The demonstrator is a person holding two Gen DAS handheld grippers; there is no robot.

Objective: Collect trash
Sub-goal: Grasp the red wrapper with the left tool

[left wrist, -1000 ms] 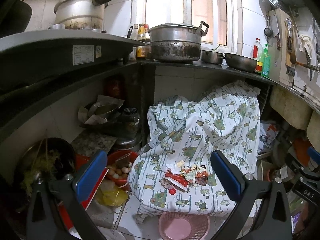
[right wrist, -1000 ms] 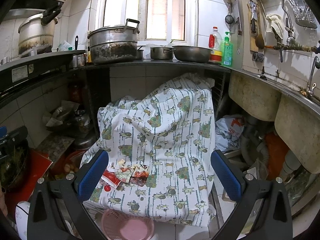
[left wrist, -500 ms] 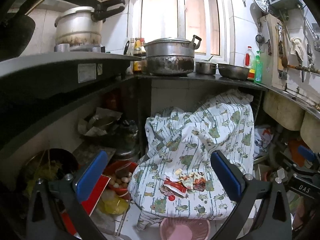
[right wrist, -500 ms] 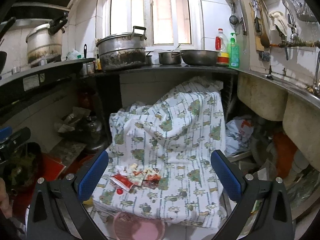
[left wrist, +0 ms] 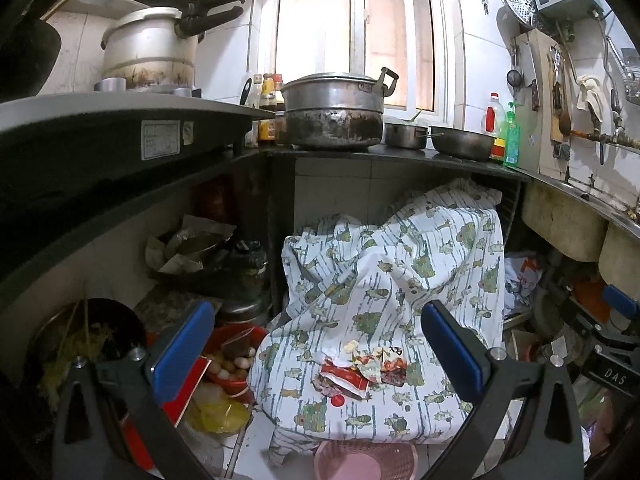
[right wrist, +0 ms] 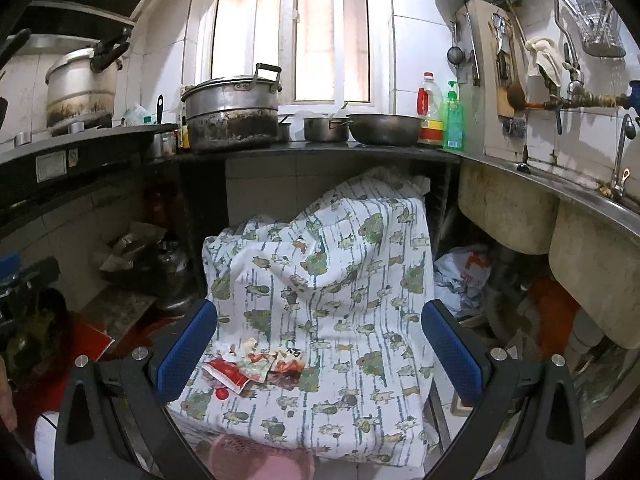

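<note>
A small heap of torn snack wrappers (left wrist: 360, 372) (right wrist: 256, 364) lies on a white cloth with green prints (left wrist: 384, 292) (right wrist: 320, 280) draped over something under the counter. A red bottle cap (left wrist: 338, 400) (right wrist: 221, 393) rests just in front of the heap. A pink plastic basket (left wrist: 364, 460) (right wrist: 260, 460) stands on the floor below the cloth's front edge. My left gripper (left wrist: 316, 352) is open, above and back from the wrappers. My right gripper (right wrist: 320, 344) is open too, with the wrappers low between its fingers.
A dark counter (right wrist: 320, 152) carries a large steel pot (right wrist: 232, 116), pans and bottles. Sink basins (right wrist: 592, 292) hang at the right with bags and pipes beneath. At the left sit a red bowl of eggs (left wrist: 232, 364), a wok of greens (left wrist: 80, 340) and a yellow bag (left wrist: 216, 412).
Both grippers have pulled back and risen a little, so the cloth and wrappers sit lower and smaller in view. Both stay open. The trash has not moved.
</note>
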